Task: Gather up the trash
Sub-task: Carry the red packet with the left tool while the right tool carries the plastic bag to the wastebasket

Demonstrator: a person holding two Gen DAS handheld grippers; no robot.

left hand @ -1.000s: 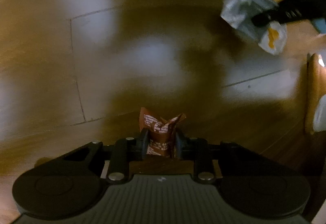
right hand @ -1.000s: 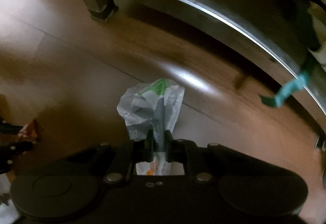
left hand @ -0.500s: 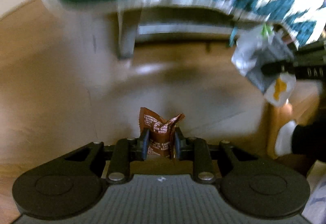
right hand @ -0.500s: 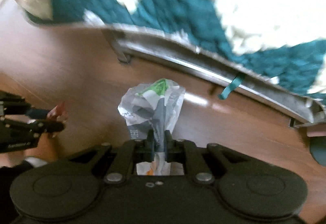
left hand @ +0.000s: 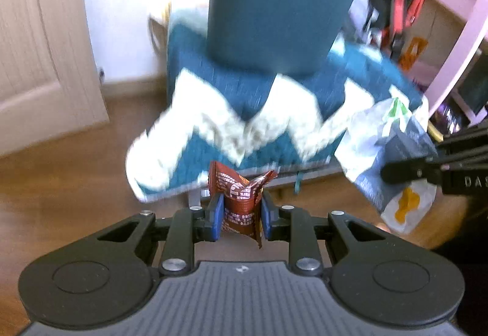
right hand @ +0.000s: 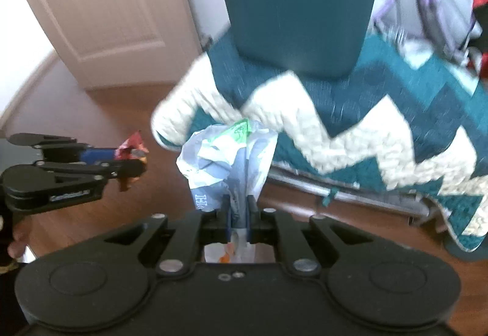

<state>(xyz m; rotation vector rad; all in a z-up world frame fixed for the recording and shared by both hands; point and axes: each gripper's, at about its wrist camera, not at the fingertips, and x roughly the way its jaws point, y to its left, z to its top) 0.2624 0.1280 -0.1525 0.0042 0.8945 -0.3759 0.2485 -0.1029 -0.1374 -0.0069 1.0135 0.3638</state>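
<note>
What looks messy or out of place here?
Only the trash itself: a crumpled brown wrapper pinched in the left gripper, and a crumpled white wrapper in the right gripper. Nothing looks spilled or broken.

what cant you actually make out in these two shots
- Left wrist view: print on the brown wrapper in the left gripper, too small and creased.
- Right wrist view: lower end of the white wrapper, hidden behind the right gripper.
- Both views: blanket weave, motion-blurred.

You see a crumpled reddish-brown foil wrapper (left hand: 241, 198) with white print, a crinkled white-and-grey plastic wrapper (right hand: 228, 159) marked green and orange, a teal blanket (right hand: 366, 110) zigzagged in cream, and blue pads (left hand: 217, 215).
</note>
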